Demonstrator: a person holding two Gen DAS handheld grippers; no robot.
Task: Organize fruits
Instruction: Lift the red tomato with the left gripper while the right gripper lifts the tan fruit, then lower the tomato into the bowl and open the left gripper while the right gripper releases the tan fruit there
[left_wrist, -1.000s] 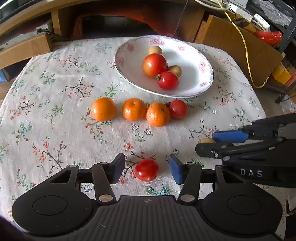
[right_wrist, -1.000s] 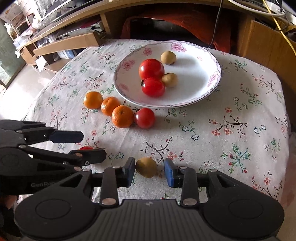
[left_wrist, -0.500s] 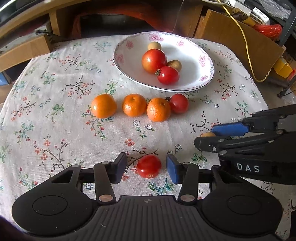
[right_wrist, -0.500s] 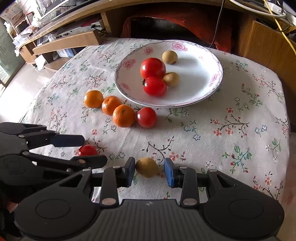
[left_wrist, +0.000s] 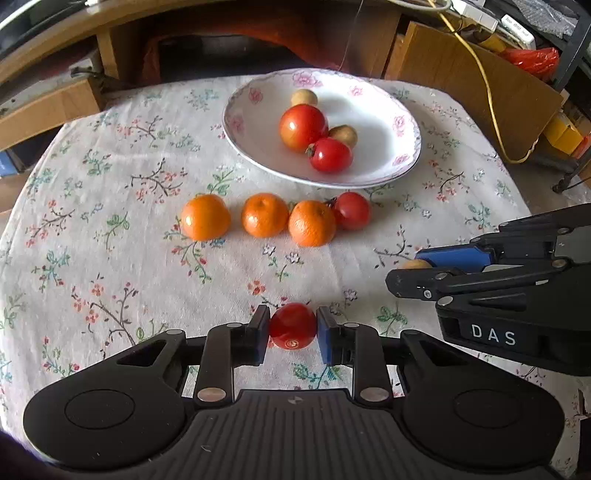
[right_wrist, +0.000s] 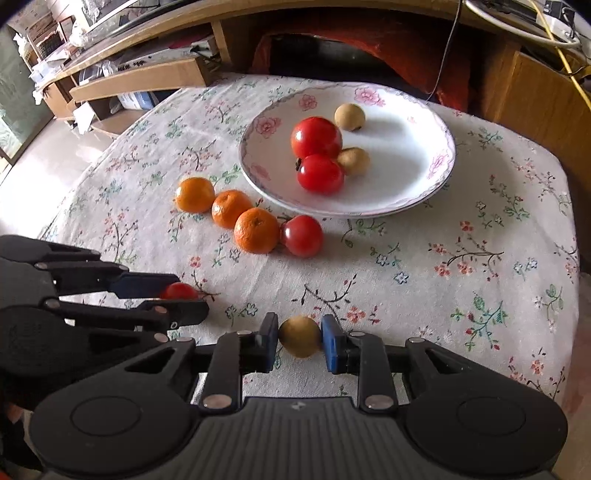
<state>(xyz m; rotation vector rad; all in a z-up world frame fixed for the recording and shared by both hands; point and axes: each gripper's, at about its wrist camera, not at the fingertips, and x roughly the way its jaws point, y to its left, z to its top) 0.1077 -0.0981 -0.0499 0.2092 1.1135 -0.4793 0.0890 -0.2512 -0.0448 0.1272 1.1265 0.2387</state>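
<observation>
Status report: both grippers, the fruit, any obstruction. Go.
Left gripper shut on tomato. Right gripper shut on brown fruit. Both fruits low over the cloth. Path to plate open on the right; oranges sit left.

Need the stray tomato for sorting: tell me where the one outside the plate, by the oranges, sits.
The loose tomato rests on the tablecloth, touching the nearest orange, just before the plate rim.

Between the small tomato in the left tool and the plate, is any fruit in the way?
Yes. The row of three oranges with a tomato at its right end lies on the cloth between the held tomato, clamped in the left tool, and the plate. Lifting over the row would likely avoid it.
</observation>
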